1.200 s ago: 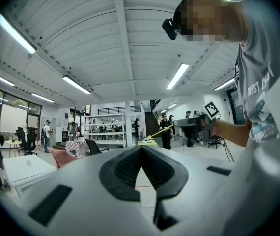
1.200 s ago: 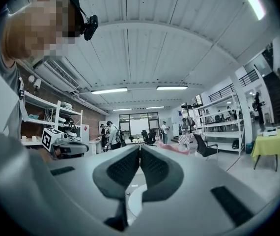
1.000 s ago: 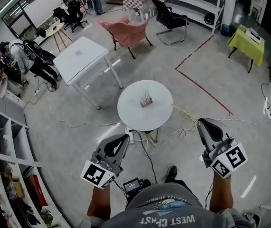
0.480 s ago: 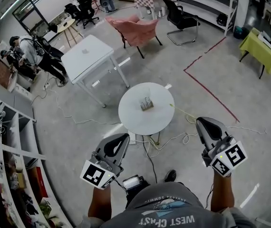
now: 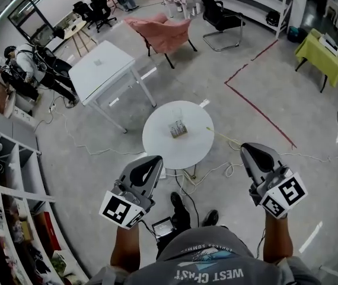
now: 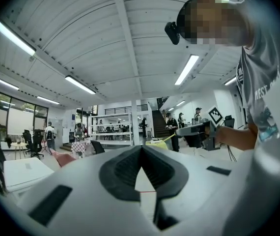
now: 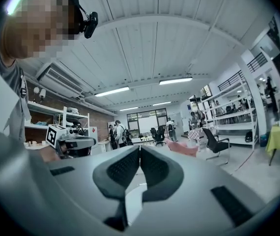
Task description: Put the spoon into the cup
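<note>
The fingers of our left gripper are pressed together at the tips with nothing between them, and the fingers of our right gripper meet along a closed seam, equally empty. We hold both grippers low in front of our body, well apart from each other, over a wide grey concrete floor. Open shelving runs along our left. Farther out stands a square white table, and nearer, just beyond the grippers, a round white table. Behind it sit a pink chair and, off to the right, a yellow-green table. Red tape marks the floor. Near the middle of the round table stands a small cluster of things, well clear of both grippers and too small for us to tell a spoon from a cup.
</note>
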`<state>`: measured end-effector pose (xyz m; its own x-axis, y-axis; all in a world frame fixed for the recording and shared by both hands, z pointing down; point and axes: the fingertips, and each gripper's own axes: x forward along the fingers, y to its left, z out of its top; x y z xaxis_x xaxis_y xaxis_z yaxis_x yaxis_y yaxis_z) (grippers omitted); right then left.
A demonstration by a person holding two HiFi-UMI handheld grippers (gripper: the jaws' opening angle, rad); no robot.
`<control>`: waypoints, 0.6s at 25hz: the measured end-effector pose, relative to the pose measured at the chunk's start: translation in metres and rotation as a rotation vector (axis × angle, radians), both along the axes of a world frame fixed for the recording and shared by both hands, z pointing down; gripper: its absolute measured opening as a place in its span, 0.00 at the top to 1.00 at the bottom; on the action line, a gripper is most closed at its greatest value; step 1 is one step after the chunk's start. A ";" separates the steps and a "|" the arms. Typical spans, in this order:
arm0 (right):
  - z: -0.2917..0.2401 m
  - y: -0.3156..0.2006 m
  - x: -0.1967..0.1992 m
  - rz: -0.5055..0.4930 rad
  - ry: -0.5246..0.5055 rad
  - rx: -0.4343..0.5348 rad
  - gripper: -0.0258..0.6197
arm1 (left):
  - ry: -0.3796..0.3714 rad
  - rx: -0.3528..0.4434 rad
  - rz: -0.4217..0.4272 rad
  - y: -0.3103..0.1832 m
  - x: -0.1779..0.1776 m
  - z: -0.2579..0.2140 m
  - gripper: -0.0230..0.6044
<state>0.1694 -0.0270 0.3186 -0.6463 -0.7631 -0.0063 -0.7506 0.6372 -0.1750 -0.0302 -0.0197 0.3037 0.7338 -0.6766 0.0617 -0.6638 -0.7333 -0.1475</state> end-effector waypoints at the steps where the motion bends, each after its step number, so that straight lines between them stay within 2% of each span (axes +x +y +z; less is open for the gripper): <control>1: 0.002 -0.003 0.000 0.011 0.001 0.000 0.95 | -0.004 0.002 0.005 -0.004 -0.003 0.002 0.96; 6: 0.009 -0.015 0.000 0.090 0.011 -0.013 0.95 | -0.031 -0.005 0.054 -0.027 -0.021 0.017 0.96; 10: 0.003 -0.032 -0.007 0.142 0.035 -0.020 0.95 | 0.008 -0.028 0.073 -0.053 -0.038 0.014 0.96; 15: -0.005 -0.050 -0.020 0.198 0.037 -0.010 0.95 | -0.007 -0.001 0.130 -0.081 -0.055 0.009 0.96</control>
<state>0.1491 -0.0771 0.3131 -0.4830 -0.8753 0.0227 -0.8672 0.4747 -0.1503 -0.0854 -0.1010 0.3128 0.8148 -0.5757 0.0674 -0.5621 -0.8132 -0.1509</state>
